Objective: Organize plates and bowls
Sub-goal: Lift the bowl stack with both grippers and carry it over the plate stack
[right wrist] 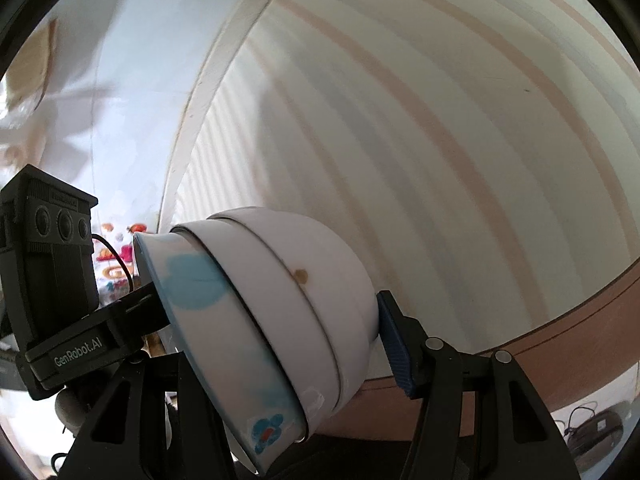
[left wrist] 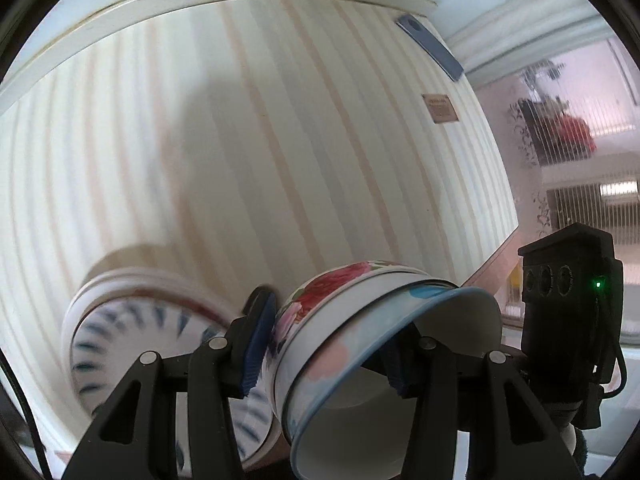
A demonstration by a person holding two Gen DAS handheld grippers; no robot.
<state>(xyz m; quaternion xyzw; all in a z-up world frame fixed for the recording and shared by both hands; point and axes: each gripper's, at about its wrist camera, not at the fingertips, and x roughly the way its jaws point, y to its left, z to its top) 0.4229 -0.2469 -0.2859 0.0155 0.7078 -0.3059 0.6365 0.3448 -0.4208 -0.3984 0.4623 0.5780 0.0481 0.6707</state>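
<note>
A nested stack of bowls [left wrist: 360,320] hangs tilted above the striped table [left wrist: 280,140], held from two sides. Its outer bowl has red flowers and the innermost has a blue rim. My left gripper [left wrist: 326,344] is shut on it, one pad under the flowered base and one inside the blue-rimmed bowl. In the right wrist view the same stack of bowls [right wrist: 280,300] shows white walls and blue cloud marks. My right gripper [right wrist: 280,332] is shut on it, one pad on the base and the other finger hidden inside. A plate with blue dashes [left wrist: 140,340] lies on the table below.
A flat blue object [left wrist: 430,46] and a small brown card [left wrist: 440,108] lie near the table's far edge. A frosted glass door [left wrist: 580,140] stands beyond the table. The table's brown edge [right wrist: 560,340] curves past, with cables on the floor [right wrist: 592,428] below.
</note>
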